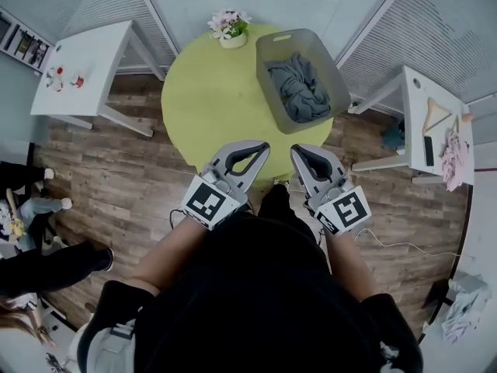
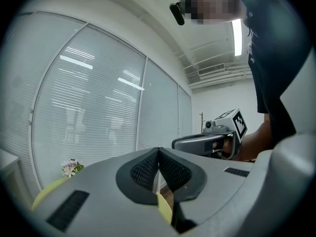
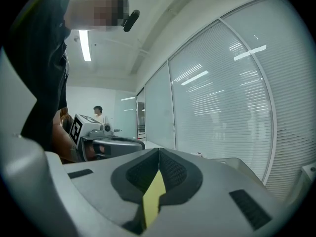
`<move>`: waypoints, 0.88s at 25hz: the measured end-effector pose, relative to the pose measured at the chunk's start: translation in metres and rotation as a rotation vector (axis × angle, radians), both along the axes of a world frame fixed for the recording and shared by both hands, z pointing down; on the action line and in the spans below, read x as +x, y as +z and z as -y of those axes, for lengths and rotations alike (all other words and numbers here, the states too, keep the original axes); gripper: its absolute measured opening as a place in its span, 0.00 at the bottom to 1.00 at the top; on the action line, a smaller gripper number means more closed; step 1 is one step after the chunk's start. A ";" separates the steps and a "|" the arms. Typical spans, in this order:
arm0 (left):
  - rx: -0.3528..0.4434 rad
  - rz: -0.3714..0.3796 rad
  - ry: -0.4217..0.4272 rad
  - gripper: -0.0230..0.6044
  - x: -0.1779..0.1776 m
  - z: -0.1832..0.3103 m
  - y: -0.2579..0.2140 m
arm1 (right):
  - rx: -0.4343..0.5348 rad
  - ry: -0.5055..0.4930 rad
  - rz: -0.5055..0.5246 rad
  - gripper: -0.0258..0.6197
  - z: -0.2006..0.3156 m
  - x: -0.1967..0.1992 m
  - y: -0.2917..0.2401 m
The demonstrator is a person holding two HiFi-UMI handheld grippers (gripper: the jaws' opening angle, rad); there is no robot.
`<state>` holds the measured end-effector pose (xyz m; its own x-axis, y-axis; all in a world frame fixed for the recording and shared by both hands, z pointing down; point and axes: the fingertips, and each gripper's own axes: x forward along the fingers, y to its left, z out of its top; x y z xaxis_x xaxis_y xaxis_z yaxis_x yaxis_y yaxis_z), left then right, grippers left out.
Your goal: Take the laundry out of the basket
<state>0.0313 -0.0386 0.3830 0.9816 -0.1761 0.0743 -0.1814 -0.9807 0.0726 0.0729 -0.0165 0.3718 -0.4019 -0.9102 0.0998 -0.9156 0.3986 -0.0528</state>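
The left gripper (image 1: 261,147) and the right gripper (image 1: 297,151) hovered side by side at the near edge of the round green table (image 1: 210,99). Each had its jaws pressed fully together on nothing. The grey laundry (image 1: 299,90) lay inside the grey basket (image 1: 266,64) at the table's far right, well apart from both grippers and nearer the right one.

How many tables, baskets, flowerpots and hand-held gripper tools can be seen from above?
Tables: 3 (green round table, left white table, right white table)
Baskets: 1 (grey basket)
Flowerpots: 1 (flowerpot)
Grippers: 2 (left gripper, right gripper)
Total: 7
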 end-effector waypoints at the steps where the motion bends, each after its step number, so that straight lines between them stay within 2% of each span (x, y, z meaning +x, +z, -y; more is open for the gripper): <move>1: 0.006 0.012 0.000 0.05 0.004 0.005 0.001 | -0.004 -0.002 -0.002 0.08 0.005 0.005 0.001; 4: 0.009 -0.008 -0.023 0.05 0.019 0.022 -0.004 | -0.013 -0.010 -0.005 0.08 0.022 0.021 0.002; 8: 0.028 0.026 -0.032 0.05 0.041 0.041 -0.004 | -0.020 -0.029 -0.006 0.08 0.042 0.045 0.002; 11: 0.012 -0.002 -0.058 0.05 0.059 0.054 -0.006 | -0.024 -0.040 -0.007 0.08 0.058 0.064 0.002; 15: 0.029 0.034 -0.062 0.05 0.081 0.070 -0.005 | -0.029 -0.049 -0.003 0.08 0.077 0.090 0.002; 18: 0.014 0.010 -0.097 0.05 0.099 0.083 -0.005 | -0.053 -0.048 -0.004 0.08 0.089 0.111 0.007; 22: 0.032 0.047 -0.125 0.05 0.120 0.098 0.002 | -0.096 -0.050 0.003 0.08 0.100 0.139 0.022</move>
<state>0.1512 -0.1364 0.3854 0.9474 -0.2998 0.1120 -0.3048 -0.9520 0.0297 0.2123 -0.1169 0.3940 -0.4469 -0.8754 0.1842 -0.8946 0.4366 -0.0952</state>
